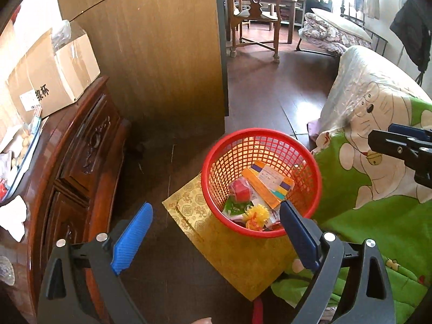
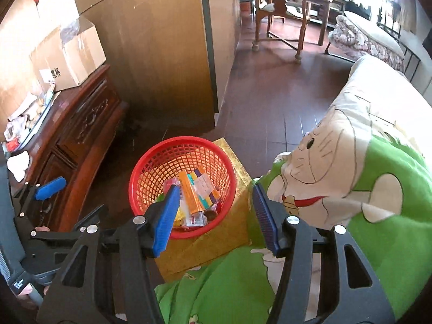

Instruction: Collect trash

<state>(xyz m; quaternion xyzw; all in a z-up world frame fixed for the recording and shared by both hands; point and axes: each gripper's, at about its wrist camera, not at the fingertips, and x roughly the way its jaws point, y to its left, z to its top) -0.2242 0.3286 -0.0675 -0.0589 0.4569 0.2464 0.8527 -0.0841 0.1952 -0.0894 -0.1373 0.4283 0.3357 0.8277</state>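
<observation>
The red basket [image 1: 261, 181] stands on a yellow box [image 1: 237, 253] beside the bed [image 1: 378, 189], with trash [image 1: 259, 189] inside. The left hand-held gripper [image 1: 216, 210] is spread wide and empty. The right hand-held gripper [image 2: 216, 189] is spread too, holding nothing.

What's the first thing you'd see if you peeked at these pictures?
A bright red basket sits on a gold box on the floor, with colourful trash in it, like a yellow spiky ball and an orange packet. Right beside it lies a green blanket with a big cartoon cat.
</observation>
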